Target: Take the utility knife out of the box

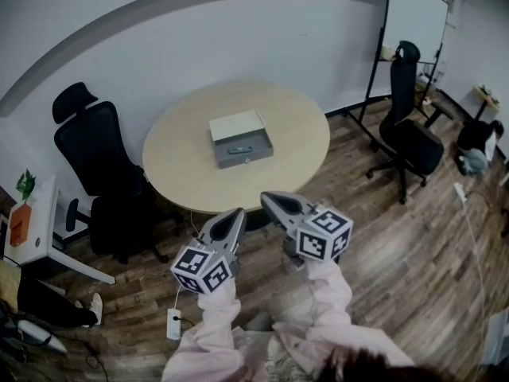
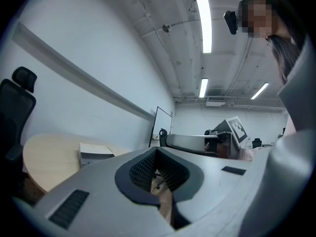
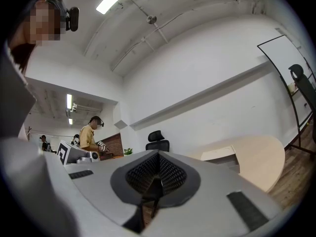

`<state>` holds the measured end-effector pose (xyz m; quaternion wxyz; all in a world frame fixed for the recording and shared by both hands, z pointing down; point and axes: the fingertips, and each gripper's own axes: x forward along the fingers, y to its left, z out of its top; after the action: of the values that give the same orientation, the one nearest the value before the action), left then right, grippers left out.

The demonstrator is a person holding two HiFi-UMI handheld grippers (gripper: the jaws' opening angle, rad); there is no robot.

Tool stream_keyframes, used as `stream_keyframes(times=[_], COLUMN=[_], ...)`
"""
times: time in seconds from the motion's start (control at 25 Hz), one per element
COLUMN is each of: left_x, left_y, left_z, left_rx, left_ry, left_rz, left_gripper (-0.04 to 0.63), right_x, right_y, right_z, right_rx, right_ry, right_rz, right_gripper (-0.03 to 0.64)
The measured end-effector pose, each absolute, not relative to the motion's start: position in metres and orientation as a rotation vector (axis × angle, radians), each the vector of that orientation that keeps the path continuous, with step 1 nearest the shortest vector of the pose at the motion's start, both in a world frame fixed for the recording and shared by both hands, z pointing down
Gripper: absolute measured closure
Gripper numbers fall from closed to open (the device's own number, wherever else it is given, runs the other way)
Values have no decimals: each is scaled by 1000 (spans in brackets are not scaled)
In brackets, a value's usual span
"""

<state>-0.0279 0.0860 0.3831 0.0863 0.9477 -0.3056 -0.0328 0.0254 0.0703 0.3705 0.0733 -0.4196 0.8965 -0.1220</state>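
Left hand-held gripper and right hand-held gripper, both pinched together and empty, hover well short of the closed grey metal box on the round beige tabletop; utility knife unseen, presumably inside, so approach first, then open the lid.

The head camera is looking steeply down from well back at the round pale wooden surface, left tongs and right tongs. Each tongs camera is facing level along its jaws, sharing that distant surface and its grey metal box.
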Motion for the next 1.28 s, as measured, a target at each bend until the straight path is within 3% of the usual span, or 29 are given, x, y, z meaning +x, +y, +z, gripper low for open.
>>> stream_keyframes(times=[1.28], left_x=[-40], left_y=[-18], left_z=[387], left_rx=[2811], left_ry=[-741], left_rz=[-52], left_gripper=[588], right_x=[14], right_y=[-21], right_z=[384], right_rx=[-1378], right_ry=[2671], right_rz=[-461], right_gripper=[620])
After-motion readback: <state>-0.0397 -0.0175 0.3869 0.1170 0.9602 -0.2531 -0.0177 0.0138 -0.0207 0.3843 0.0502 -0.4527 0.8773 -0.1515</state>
